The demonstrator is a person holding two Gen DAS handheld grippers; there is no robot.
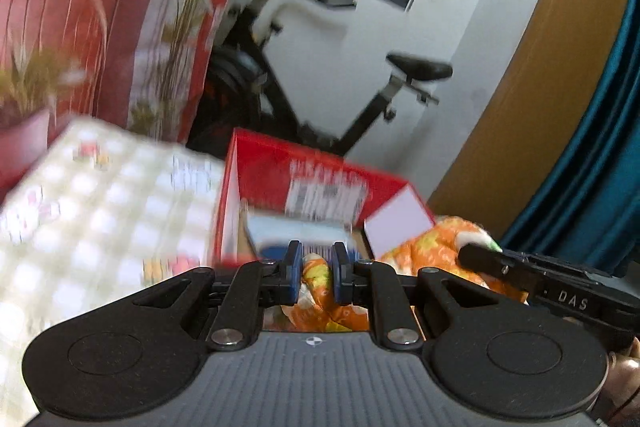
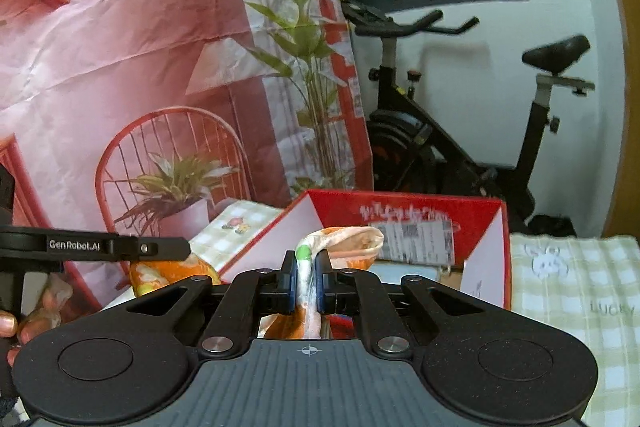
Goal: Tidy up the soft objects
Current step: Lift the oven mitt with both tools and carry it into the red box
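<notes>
A black exercise bike (image 2: 460, 131) stands far back against the white wall (image 2: 500, 67). Left of it hangs a pink printed backdrop (image 2: 140, 47). A teal curtain (image 1: 592, 155) hangs far right.

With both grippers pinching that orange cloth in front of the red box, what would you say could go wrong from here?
1. Each gripper, the left gripper and the right gripper, pinches only a narrow fold of the orange cloth, so a fold might slip out.
2. The red box stands open close ahead with items inside; hanging cloth could catch its rim or flap.
3. The grippers sit close together and could knock each other.
</notes>
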